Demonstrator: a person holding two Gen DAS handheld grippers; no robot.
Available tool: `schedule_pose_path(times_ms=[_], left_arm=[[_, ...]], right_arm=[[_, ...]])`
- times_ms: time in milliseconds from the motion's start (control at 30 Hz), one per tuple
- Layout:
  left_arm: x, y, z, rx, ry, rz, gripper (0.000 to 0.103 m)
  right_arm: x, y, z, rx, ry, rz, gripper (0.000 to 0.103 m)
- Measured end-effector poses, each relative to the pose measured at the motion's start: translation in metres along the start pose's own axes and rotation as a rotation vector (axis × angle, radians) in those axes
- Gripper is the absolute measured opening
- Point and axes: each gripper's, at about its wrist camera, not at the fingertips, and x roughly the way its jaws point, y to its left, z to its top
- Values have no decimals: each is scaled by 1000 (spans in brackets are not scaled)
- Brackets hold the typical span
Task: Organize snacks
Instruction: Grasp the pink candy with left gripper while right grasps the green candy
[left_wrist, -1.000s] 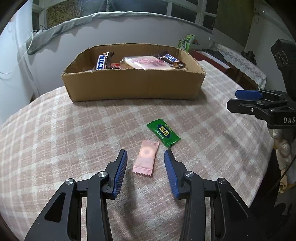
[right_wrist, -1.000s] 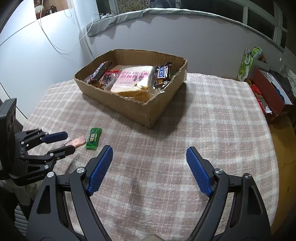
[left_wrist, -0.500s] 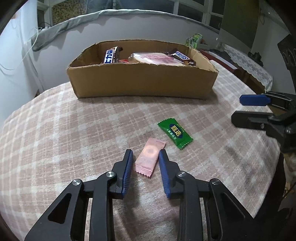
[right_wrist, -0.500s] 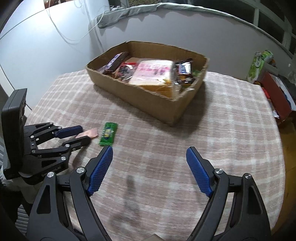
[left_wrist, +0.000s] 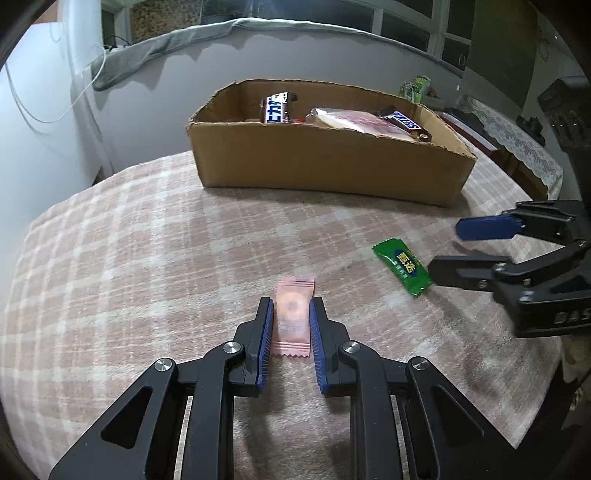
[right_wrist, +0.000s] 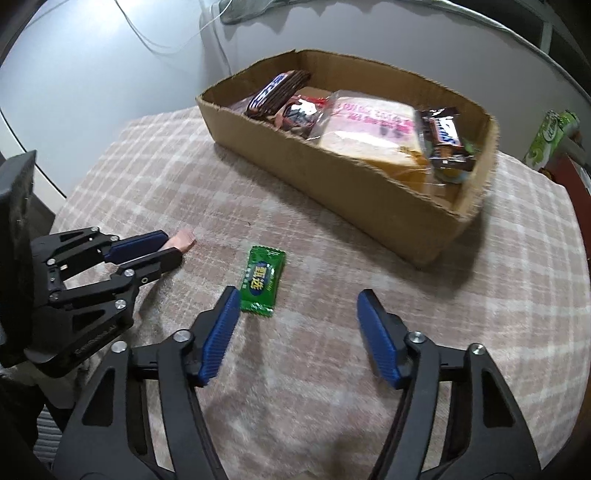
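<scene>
Left gripper is closing, pads at the pink candy near the table's front edge, for boxing; right gripper, closing and empty, approaches the green candy.

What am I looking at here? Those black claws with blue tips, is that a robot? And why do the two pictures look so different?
No robot: a person holds a hand-held gripper in each hand, and each has a camera looking along its own jaws. That gives two pictures of one checked tablecloth. The left gripper has its jaws closing on a pink candy, which lies between them. The right gripper has wide jaws, also closing, with nothing between them; a green candy lies just ahead of one jaw. Behind stands a cardboard box already holding chocolate bars and other snacks.
</scene>
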Motion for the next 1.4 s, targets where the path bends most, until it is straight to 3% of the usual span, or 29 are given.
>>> schedule_pose_path(times_ms=[333,467,767,1133,1167,1267,1300,1400], left_arm=[[3,3,2,-14,-5,-9,20],[2,6,2,-23,-8,-21,18],[-3,9,-4,-40,-14,-29,18],[-4,8,-5,-39,-12,-27,18],[-4,9,-5,-40,-13,-28,18],[-4,9,-4,-44,-15,-32,18],[-4,10,-4,-47,-16,-35,18],[-4,11,-5,-50,-18,-39,18]], right_arm=[[20,21,13,-75,50,-40,48],[20,24,17,-94,58,-43,21],[13,16,13,-74,47,-18,10],[17,18,16,-103,69,12,10],[17,21,17,-112,72,3,15],[18,26,20,-124,60,-29,48],[19,28,21,-126,56,-27,54],[24,37,27,-145,64,-43,54]])
